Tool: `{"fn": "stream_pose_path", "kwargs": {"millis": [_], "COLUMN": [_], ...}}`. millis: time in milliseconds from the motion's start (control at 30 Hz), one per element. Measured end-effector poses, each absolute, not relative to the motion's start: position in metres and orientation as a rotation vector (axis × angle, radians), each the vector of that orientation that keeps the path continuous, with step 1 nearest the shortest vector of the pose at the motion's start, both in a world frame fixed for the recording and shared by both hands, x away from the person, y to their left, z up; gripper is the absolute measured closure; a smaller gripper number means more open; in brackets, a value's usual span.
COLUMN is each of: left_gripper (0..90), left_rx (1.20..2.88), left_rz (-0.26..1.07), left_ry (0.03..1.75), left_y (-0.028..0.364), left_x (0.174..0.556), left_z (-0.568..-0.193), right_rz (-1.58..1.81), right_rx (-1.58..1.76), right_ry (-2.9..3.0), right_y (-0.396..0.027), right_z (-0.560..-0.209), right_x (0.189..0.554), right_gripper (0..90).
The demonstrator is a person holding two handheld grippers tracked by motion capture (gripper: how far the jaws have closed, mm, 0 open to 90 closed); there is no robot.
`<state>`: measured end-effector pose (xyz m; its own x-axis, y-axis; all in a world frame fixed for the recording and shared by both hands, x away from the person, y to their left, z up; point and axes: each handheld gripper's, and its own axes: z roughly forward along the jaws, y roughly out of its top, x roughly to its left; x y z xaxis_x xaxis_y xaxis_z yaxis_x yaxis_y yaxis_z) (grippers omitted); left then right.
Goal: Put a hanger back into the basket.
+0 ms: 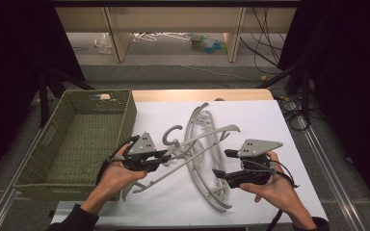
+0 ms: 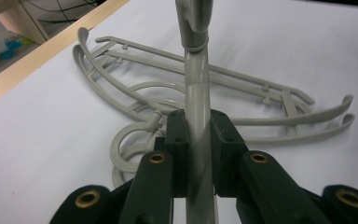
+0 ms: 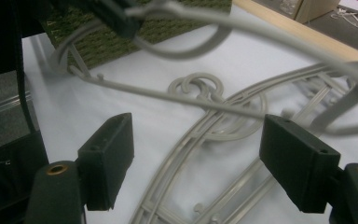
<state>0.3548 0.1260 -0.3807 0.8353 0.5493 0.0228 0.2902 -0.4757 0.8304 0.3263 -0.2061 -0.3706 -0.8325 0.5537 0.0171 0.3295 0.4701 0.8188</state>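
The left gripper (image 1: pixel 166 156) squeezes tight on a grey hanger (image 1: pixel 200 139) and holds it up over the white table (image 1: pixel 270 120), next to the green basket (image 1: pixel 77 139). The right gripper (image 1: pixel 220 163) has its jaws wide apart with nothing in them, above the other hangers (image 1: pixel 207 187) lying on the table.

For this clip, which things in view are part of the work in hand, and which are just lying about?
In the work:
- grey plastic hanger, clamped in the left gripper
- remaining grey plastic hangers on the white sheet
- right gripper, jaws open and holding nothing
- green woven basket, probably the destination

Lying about:
- clutter on the floor beyond the table
- cables
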Motion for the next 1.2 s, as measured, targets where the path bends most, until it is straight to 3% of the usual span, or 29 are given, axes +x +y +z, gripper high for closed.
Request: {"fn": "stream_pose_path", "kwargs": {"millis": [200,433,767,1200], "left_gripper": [79.2,79.2,79.2,79.2], "left_rx": [1.959,1.843,1.833,1.850], "left_rz": [0.275,0.266,0.439,0.619], "left_ry": [0.733,0.774,0.794,0.933], "left_y": [0.142,0.169,0.217,0.294], "left_x": [0.352,0.341,0.340,0.364], "left_z": [-0.365,-0.334,-0.281,-0.274], "right_rz": [1.261,1.239,1.214,1.209], "right_rx": [0.818,0.813,0.810,0.821], "right_ry": [2.498,2.519,2.556,2.562], "right_y": [-0.200,-0.196,-0.193,-0.191], "right_z": [-0.400,-0.413,-0.421,-0.425], "right_x": [0.323,0.320,0.319,0.321], "right_gripper": [24.9,24.2,24.0,23.2]}}
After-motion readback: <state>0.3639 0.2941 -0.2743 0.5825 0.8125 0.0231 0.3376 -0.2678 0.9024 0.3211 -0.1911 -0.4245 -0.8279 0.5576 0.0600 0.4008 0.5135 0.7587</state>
